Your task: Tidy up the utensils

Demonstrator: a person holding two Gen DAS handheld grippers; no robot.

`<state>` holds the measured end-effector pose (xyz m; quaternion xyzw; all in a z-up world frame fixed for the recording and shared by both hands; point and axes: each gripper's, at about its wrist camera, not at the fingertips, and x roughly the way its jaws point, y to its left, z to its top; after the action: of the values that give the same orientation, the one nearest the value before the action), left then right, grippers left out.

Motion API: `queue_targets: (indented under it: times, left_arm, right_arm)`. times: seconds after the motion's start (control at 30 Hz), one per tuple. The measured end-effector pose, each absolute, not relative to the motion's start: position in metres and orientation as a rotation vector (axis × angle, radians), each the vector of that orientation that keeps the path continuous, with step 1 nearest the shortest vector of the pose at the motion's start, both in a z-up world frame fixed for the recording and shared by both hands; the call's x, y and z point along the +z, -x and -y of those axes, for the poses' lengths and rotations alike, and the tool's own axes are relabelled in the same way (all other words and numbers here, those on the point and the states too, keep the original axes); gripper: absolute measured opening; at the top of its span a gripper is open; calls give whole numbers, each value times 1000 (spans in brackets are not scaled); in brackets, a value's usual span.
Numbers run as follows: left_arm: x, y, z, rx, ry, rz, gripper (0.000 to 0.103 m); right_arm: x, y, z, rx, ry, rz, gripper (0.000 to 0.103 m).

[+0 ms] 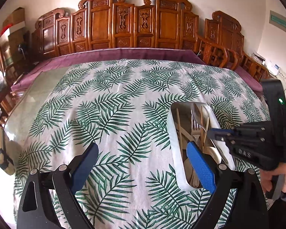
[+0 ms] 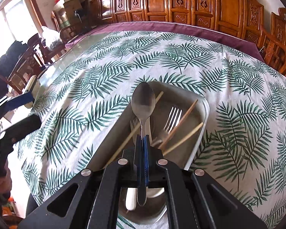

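A wide table is covered by a white cloth printed with green fern leaves (image 2: 108,80), with a purple cloth (image 1: 124,54) showing beyond its far edge. A row of carved wooden chair backs (image 1: 135,22) is lined up behind the table against a pale wall.

On the fern cloth a rectangular metal tray (image 2: 205,112) is set, toward the right side of the table in the left wrist view. Several utensils are laid loosely inside it: a metal fork (image 2: 171,120) with its tines pointing away, wooden chopsticks (image 2: 185,114) lying aslant across the tray and over its rim, and a white-handled piece (image 2: 130,200) near the close end, whose kind cannot be told.

The left gripper (image 1: 141,164) is held spread wide over the cloth just beside the tray, with nothing between its blue pads; its right finger is seen in front of the tray's near corner.

The right gripper (image 2: 143,143) is pressed together on the handle of a metal spoon (image 2: 143,103), which is carried above the tray with its bowl pointing forward. The person's hand (image 1: 282,179) is seen wrapped round the right gripper's grip.
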<state>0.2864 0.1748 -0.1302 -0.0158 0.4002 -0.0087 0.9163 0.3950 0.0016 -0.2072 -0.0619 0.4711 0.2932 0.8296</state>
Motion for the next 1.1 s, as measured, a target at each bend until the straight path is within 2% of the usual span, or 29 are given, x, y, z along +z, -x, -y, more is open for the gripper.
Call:
queue_targets:
  times: [0.1,0.2,0.4,0.47,0.57,0.63,0.7,0.83,0.93,1.1]
  left_arm:
    - [-126,-281,-172,-18,30,-823,90]
    - [-121,-274,-166,-19,23,-819,90]
    - [-105,-256,-149,-17,6,-798,93]
    - [-99,-250,-141,-16,-5,-790,93]
    - [-91,-241,-128,-14,-18,-784,94]
    - [-85,-234,-117,-13,-23,-771,95]
    - [-78,-226,-106,-11,-29,-756,95]
    - [-65,-212,-82,-26,-27,-719,95]
    - [-52,-198,-63,-34,-23,-680,95]
    - [-31,-178,-39,-56,-3,-639,95]
  right_arm:
    - [-204,-398,-4,623,148,-992,5]
    - [-198,-394,0,608,156,-974,16]
    - [-181,-377,28,584,110,-937,21]
    - [-174,-367,42,566,91,-918,25]
    - [-160,-348,67,537,67,-881,34]
    - [-149,-333,86,509,53,-851,57]
    - [-136,-316,107,474,42,-812,70]
    - [-110,-287,147,425,11,-741,89]
    - [-87,-262,176,382,-6,-675,98]
    - [-57,-228,211,301,-13,-585,100]
